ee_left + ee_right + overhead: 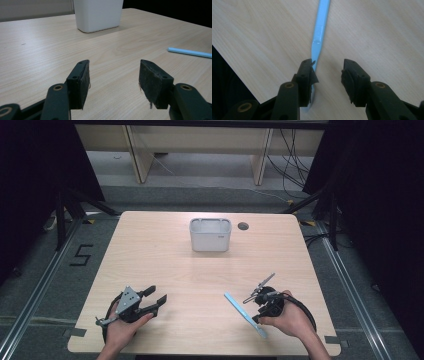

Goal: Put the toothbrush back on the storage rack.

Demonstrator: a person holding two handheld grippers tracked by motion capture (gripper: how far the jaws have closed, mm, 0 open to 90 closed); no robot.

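Blue stick [320,30] lies flat on the tabletop [200,270], long axis toward twelve o'clock from the spread right tongs [327,72] (nearer; left tongs [113,80] spread, empty).

Grey floor [200,195], black curtains [30,170] (perhaps), pale bench [200,140] behind

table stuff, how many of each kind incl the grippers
white bin: 1
light blue stick: 1
grippers: 2, left gripper and right gripper, both open
total: 4
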